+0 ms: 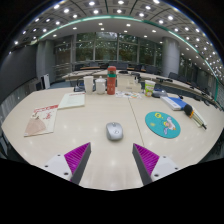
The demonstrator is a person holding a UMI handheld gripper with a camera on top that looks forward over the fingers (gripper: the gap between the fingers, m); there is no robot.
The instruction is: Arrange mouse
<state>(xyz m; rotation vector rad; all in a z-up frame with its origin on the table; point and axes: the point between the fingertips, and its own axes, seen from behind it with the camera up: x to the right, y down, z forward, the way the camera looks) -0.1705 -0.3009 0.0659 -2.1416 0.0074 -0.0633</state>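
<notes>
A small grey computer mouse (114, 130) lies on the beige table (95, 115), just ahead of my gripper (111, 157) and centred between the lines of its two fingers. A round teal mouse mat (162, 124) lies on the table to the right of the mouse. My gripper is open and empty; its two fingers with magenta pads (76, 155) stand wide apart above the near table surface, short of the mouse.
A magazine (42, 120) lies at the left and a white sheet (72, 100) beyond it. Bottles and cups (110, 80) stand at the far middle. Several small items (183, 103) lie along the right side. Office desks fill the background.
</notes>
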